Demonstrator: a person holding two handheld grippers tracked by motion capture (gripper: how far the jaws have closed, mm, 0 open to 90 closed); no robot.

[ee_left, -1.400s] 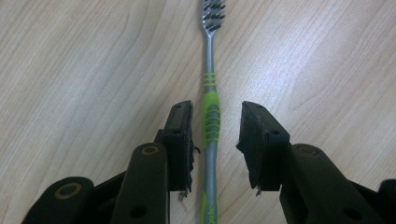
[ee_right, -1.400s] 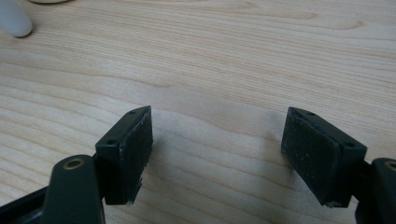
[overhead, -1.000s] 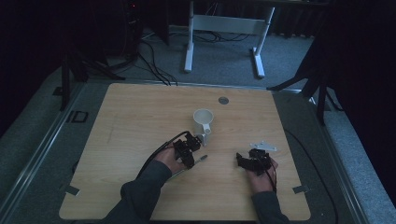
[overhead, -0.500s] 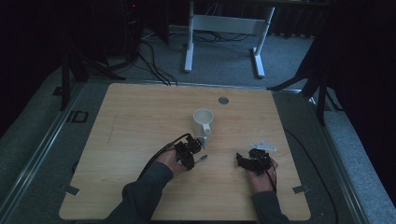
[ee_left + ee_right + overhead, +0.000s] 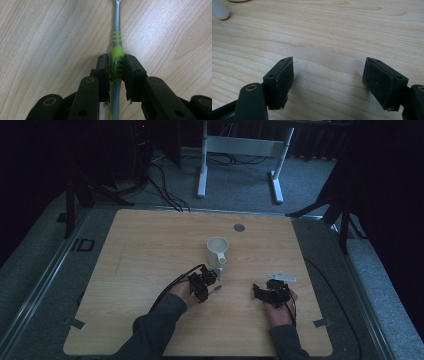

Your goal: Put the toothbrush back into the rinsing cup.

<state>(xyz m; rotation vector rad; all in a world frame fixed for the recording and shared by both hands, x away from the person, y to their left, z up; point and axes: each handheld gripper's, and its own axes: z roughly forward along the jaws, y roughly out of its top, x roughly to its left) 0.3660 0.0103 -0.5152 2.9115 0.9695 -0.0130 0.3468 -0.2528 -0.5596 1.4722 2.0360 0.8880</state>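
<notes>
The left gripper [image 5: 117, 65], jaws just closing, clenches the spoon [image 5: 117, 47] handle along its axis; right gripper [image 5: 329, 82] released.

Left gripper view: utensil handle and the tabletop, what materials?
Slim grey utensil handle: looks like metal, matte silver sheen; its bright green ribbed sleeve looks like soft rubber or plastic, held between the left gripper pads. Light wooden tabletop: wood or wood-look laminate, with visible grain lines and a smooth finish.

Dim room, grey carpet floor [image 5: 240, 190], white desk frame [image 5: 240, 147] behind the wooden table [image 5: 150, 240]
</notes>
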